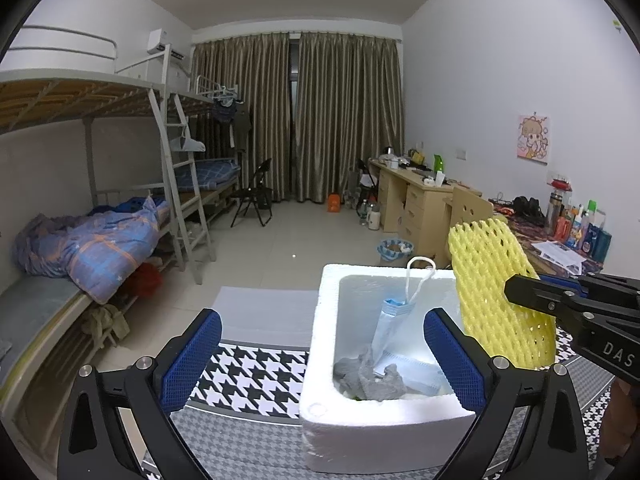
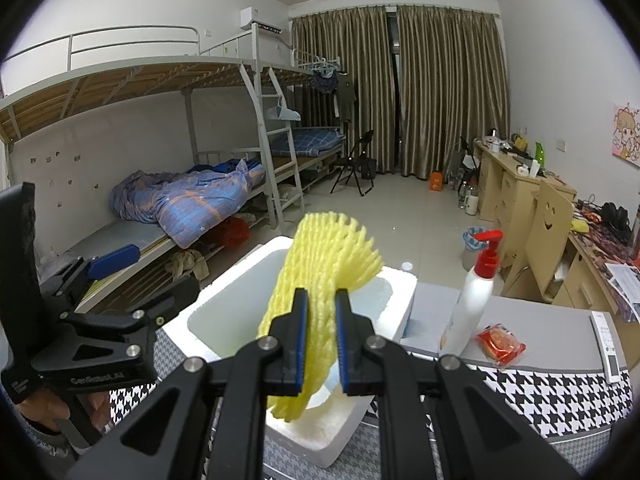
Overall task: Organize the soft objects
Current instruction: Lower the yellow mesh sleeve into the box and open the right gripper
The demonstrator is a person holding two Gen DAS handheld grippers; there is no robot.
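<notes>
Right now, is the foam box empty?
No. The foam box holds a blue face mask and crumpled grey material.

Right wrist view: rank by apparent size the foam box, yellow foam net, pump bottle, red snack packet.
1. foam box, partly hidden by the net
2. yellow foam net, held nearer the camera in the right gripper, so its look is inflated
3. pump bottle
4. red snack packet

Dim, bluish indoor light, soft shadows, strong fisheye bending, dark vignetted corners, slight graininess.
</notes>
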